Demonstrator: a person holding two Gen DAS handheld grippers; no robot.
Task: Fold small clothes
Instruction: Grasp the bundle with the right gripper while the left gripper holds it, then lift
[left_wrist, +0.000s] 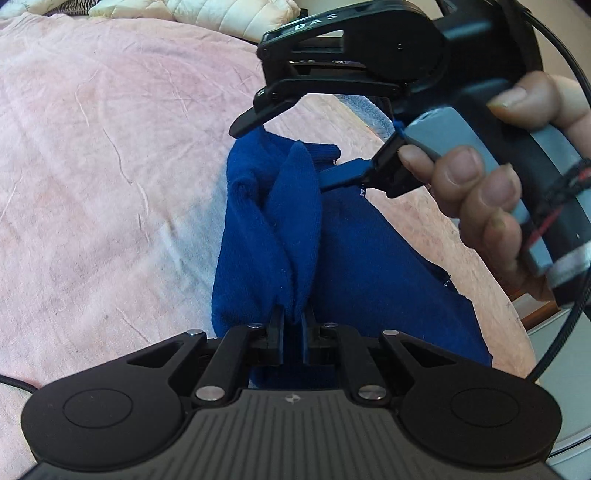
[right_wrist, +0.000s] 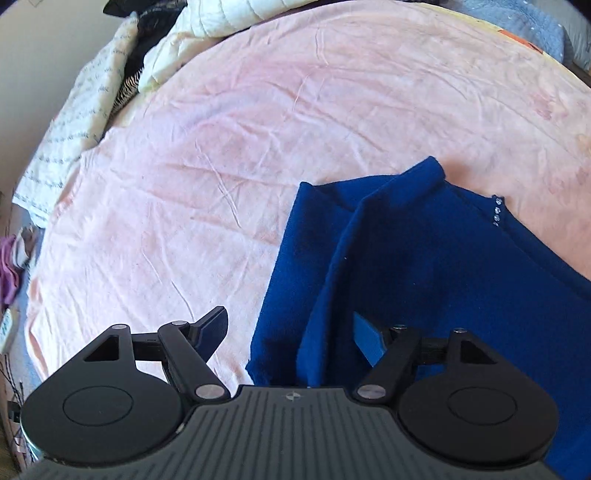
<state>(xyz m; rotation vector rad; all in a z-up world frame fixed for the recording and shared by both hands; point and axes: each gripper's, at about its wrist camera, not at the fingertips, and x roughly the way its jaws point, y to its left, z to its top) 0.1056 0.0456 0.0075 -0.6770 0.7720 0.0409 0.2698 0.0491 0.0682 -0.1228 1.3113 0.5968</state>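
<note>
I was in the middle of a fold on the dark blue fleece garment (left_wrist: 354, 251), which lay on the pink bed sheet (left_wrist: 110, 166) close to the edge of the bed. My left tool (left_wrist: 293, 325) was almost closed, and its two fingers pinched a raised ridge of the blue cloth between them. My right tool (left_wrist: 295, 151) stood wide, with one finger above the far edge of the garment and the other low beside it. No cloth was pressed between these fingers, so I judged that this tool carried nothing. A hand (left_wrist: 491, 177) held its handle at the right side of the left wrist view.

In the right wrist view the right tool (right_wrist: 291, 332) hung over the near part of the garment (right_wrist: 424, 258), one finger over the sheet (right_wrist: 258, 110) and one over the cloth. I think the next move called for the right tool to take a free edge or corner, so that both tools could carry the cloth over together.

The garment looked soft and thick, with one flap already lying over the other. A short row of small shiny studs (right_wrist: 496, 214) ran along one hem. A pale quilted blanket (right_wrist: 221, 18) lay bunched at the far end of the bed.
</note>
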